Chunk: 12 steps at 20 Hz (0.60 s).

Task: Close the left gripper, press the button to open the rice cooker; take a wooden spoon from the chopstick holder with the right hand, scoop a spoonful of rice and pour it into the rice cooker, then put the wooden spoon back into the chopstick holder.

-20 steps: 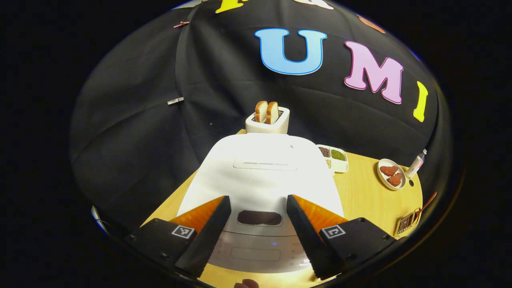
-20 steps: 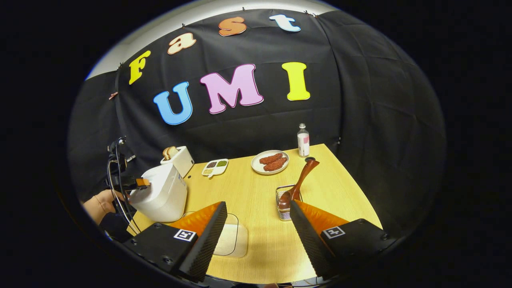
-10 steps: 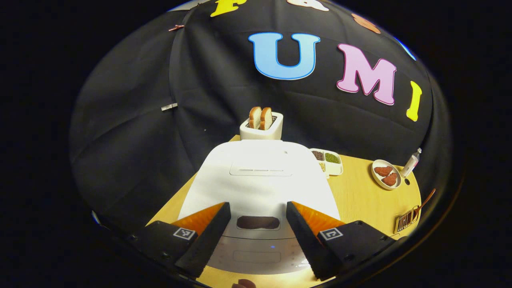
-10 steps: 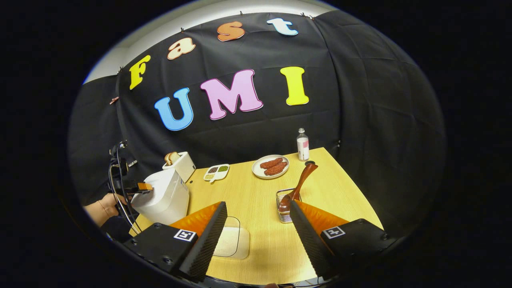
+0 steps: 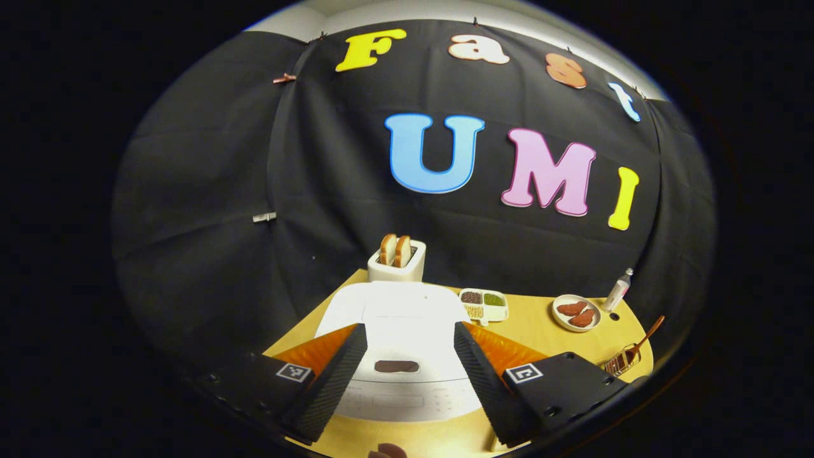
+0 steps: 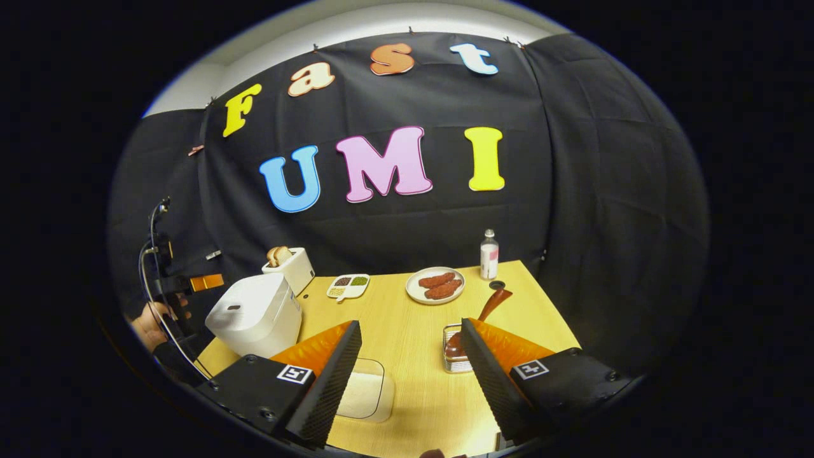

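Left claw (image 5: 410, 372) spread wide, poised before closed rice cooker (image 5: 404, 324), button (image 5: 396, 366) unpressed; first step pending: clench, then press. Right claw (image 6: 410, 381) released too.

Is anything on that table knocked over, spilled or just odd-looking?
Nothing stands out. The rice cooker sits upright with its lid down, the toaster stands behind it, and the plate and bottle are in order. The wooden spoon leans in the chopstick holder, which looks normal.
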Available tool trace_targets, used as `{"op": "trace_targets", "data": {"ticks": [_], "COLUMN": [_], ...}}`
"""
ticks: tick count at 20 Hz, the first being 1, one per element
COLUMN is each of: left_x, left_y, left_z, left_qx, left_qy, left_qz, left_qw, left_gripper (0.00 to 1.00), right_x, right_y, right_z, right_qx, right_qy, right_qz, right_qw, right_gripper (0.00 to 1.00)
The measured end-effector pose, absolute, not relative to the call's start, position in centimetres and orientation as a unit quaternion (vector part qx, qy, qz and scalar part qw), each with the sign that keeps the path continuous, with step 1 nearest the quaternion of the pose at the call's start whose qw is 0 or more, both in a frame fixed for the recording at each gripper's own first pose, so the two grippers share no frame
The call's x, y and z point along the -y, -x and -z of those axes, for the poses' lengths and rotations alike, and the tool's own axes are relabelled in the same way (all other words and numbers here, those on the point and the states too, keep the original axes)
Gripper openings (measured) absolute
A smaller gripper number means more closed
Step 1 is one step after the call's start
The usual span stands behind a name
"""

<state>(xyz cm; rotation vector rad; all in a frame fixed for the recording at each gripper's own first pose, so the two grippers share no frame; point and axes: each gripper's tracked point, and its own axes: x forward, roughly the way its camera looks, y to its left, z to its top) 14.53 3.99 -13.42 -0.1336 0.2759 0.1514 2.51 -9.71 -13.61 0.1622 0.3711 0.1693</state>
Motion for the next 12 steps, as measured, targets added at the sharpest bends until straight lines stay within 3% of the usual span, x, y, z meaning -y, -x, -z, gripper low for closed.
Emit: {"op": "trace_targets", "data": {"ticks": [12], "left_x": [3.4], "left_y": [-7.2], "left_z": [4.1], "left_qx": [-0.031], "left_qy": [0.021], "left_qz": [0.009], "left_qw": [0.999], "left_gripper": [0.94], "right_x": [7.3], "right_y": [-3.6], "right_z": [6.1], "right_qx": [-0.086], "right_qy": [-0.039], "right_qz": [-0.089], "right_qw": [0.992], "right_gripper": [0.98]}}
